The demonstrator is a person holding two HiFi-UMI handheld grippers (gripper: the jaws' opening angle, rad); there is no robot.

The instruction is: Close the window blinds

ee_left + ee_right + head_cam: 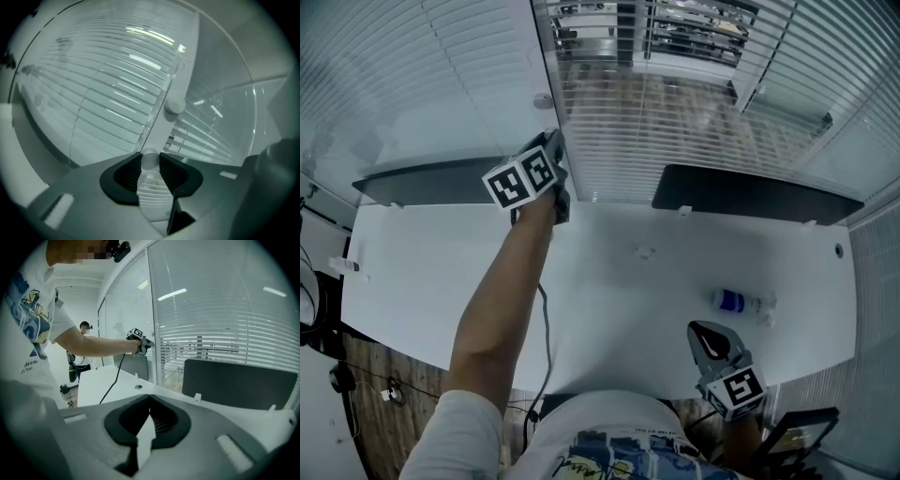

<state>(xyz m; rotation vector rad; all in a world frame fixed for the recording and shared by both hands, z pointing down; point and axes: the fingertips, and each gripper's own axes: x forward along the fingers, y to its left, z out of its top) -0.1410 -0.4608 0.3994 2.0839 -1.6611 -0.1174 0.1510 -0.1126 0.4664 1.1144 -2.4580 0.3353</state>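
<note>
Your left hand-held gripper (553, 141) is reached out across the tabletop (609, 281) to the window, its jaws partly apart and clamped on the rounded end of the clear blind wand (150, 158). The blinds (469, 56) hang just behind it, against the glass beyond the tabletop's far edge. Your right hand-held gripper (710, 336) is at the near edge, close to a bottle (736, 302), with its jaw tips together and nothing between them.
</note>
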